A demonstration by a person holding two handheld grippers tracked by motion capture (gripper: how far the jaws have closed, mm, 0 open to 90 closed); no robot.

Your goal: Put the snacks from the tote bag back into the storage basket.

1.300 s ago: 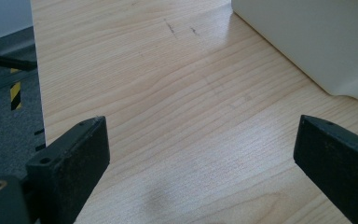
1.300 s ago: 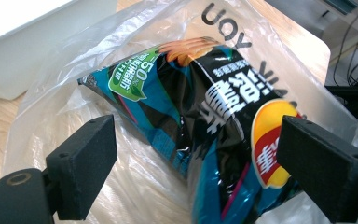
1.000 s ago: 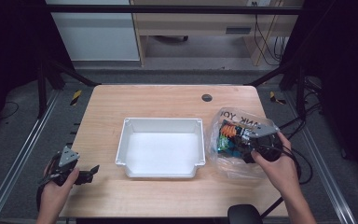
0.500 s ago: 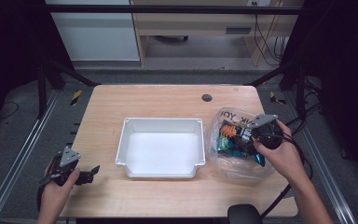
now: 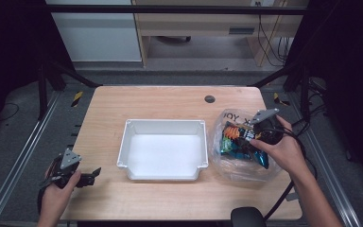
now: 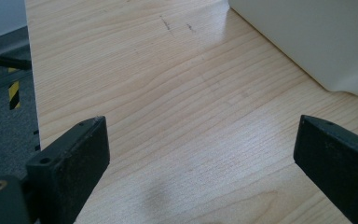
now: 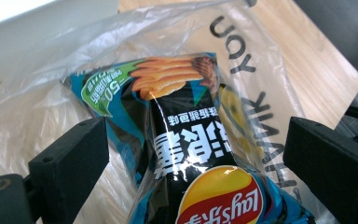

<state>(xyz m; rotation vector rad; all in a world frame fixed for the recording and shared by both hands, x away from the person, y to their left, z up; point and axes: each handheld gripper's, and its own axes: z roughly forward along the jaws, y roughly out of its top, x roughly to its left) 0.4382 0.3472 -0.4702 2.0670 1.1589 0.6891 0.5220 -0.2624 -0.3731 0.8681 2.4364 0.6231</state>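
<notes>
A black and blue crisp packet (image 5: 238, 142) (image 7: 186, 140) lies inside a clear plastic bag (image 5: 227, 120) (image 7: 270, 93) with dark lettering, at the right of the table. My right gripper (image 5: 249, 134) (image 7: 196, 158) hovers over the packet, open wide, with a jaw on either side of it and no grip. A white rectangular tray (image 5: 163, 149) (image 6: 317, 37) stands empty in the middle of the table. Near the front left corner, my left gripper (image 5: 90, 176) (image 6: 200, 154) is held open over bare wood, pointing toward the tray.
The wooden table (image 5: 170, 101) has a small round hole (image 5: 210, 99) at the back, right of centre. Its left edge drops to grey floor and a metal rail (image 5: 16, 161). A black rounded object (image 5: 248, 217) sits at the front edge.
My right gripper has moved away from the front edge and slightly left, up over the crisp packet. The left gripper has stayed where it was.
</notes>
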